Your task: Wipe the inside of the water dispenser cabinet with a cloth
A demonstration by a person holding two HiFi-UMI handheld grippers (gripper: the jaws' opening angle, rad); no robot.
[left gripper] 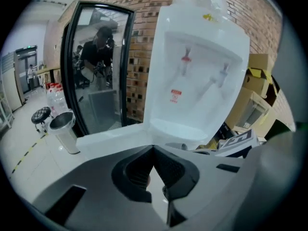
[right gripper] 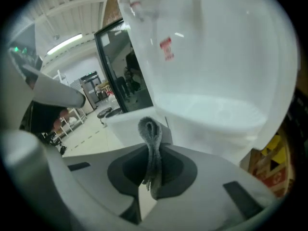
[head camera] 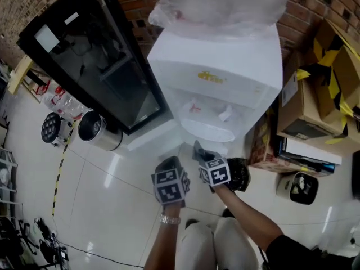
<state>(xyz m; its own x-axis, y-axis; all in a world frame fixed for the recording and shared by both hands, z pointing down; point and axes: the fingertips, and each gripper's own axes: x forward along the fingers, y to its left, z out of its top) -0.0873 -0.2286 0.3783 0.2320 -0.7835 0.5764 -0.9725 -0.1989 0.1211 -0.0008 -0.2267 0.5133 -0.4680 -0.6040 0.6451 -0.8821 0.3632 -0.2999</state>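
Observation:
The white water dispenser (head camera: 219, 77) stands against a brick wall, with a plastic-wrapped bottle on top. Its black-framed glass door (head camera: 107, 61) hangs open to the left. A red tap and a pale tap sit above the drip tray (head camera: 208, 131). My right gripper (head camera: 201, 155) is shut on a folded grey cloth (head camera: 198, 149) just below the tray. In the right gripper view the cloth (right gripper: 149, 129) loops up out of the gripper (right gripper: 153, 153), close to the dispenser (right gripper: 216, 57). My left gripper (head camera: 170, 165) hovers beside it, shut and empty. The left gripper view shows that gripper (left gripper: 153, 150) facing the dispenser (left gripper: 202, 57) and the door (left gripper: 96, 71).
A steel bin (head camera: 98, 131), a black stool (head camera: 52, 127) and water bottles (head camera: 59, 100) stand left of the door. Cardboard boxes (head camera: 315, 94) and a small white bin (head camera: 298, 187) crowd the right side. Yellow-black tape (head camera: 61, 167) runs along the glossy white floor.

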